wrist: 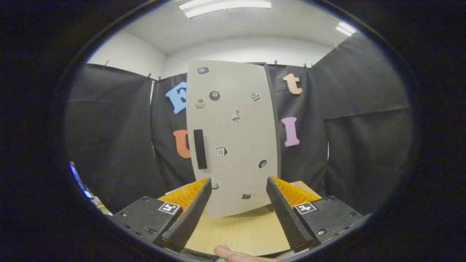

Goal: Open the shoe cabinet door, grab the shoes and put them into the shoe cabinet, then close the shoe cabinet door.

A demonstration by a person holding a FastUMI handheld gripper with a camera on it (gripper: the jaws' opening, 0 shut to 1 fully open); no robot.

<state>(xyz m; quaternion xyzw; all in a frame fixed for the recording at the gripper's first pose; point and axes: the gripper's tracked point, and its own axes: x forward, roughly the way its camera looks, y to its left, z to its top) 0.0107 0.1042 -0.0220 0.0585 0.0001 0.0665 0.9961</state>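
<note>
Shoe cabinet (233,138) stood upright on the wooden table (236,233), straight ahead of the tool (238,183) at twelve o'clock, its pale grey door (240,153) shut and facing the camera. A dark vertical handle (200,149) sat on the door toward nine o'clock from its middle. Small stickers were scattered over the door: a black billiard ball (214,95) beside a pale round one (200,104) near eleven o'clock, a checkered one (255,96) near one o'clock, and a calendar sticker (221,151) showing the number 10 just right of the handle. The other stickers were too small to make out. The tool was released, its two fingers (189,214) spread wide with nothing between them, their tips framing the cabinet's lower part without touching it. Square coded markers (169,208) sat on the finger bases. A fingertip (233,254) of the person showed at six o'clock. Black cloth (116,138) hung behind the cabinet, with ceiling lights (225,6) above.
</note>
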